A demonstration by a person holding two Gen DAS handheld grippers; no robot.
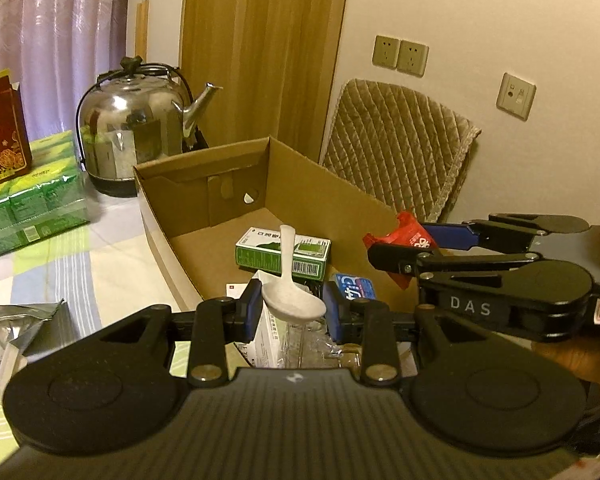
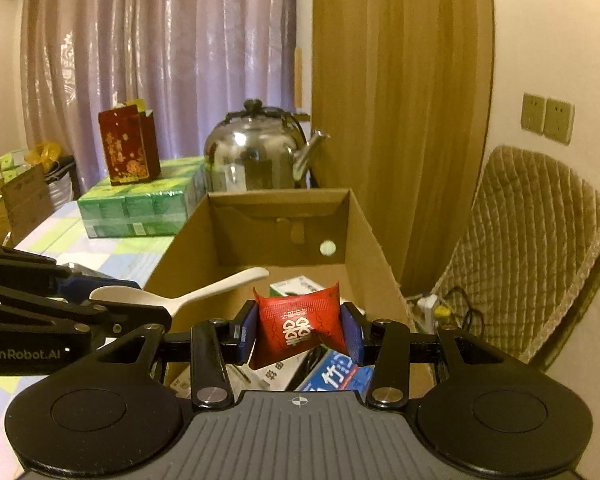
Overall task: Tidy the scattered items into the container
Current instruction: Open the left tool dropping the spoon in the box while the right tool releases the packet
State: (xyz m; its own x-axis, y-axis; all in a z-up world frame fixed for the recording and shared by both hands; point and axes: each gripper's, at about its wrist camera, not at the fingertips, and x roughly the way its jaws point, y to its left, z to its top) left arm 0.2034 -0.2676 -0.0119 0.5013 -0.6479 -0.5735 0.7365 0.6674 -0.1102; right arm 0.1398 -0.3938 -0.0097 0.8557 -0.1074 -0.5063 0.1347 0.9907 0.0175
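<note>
Left wrist view: the left gripper (image 1: 290,312) has its blue pads closed on the bowl of a white spoon (image 1: 290,280), handle pointing up and away, and it hangs over the near end of the open box (image 1: 204,196). I'd say the bowl is the grip because it gives the pads something wide to bite on. The right gripper (image 2: 300,330) is pinched onto a small red sachet (image 2: 300,326), squeezed so that it bulges between the pads, also above the box's near end. From the right wrist view the two tools sit side by side, the spoon coming in from the left. Both loads look ready to drop once the jaws part.

Inside the box I count one green carton (image 1: 284,254) lying flat near the middle, one blue pack (image 1: 356,286) toward the right wall, and some white and clear packaging under the left gripper, too jumbled to count.

The box stands on a checked tablecloth (image 1: 60,264). Beyond its far left corner sits one steel kettle (image 1: 134,132), then a stack of green packs (image 1: 28,200) with one red bag (image 1: 2,132) on top. One crumpled foil bag (image 1: 16,320) lies at the near left, outside the box, likely next to go in
</note>
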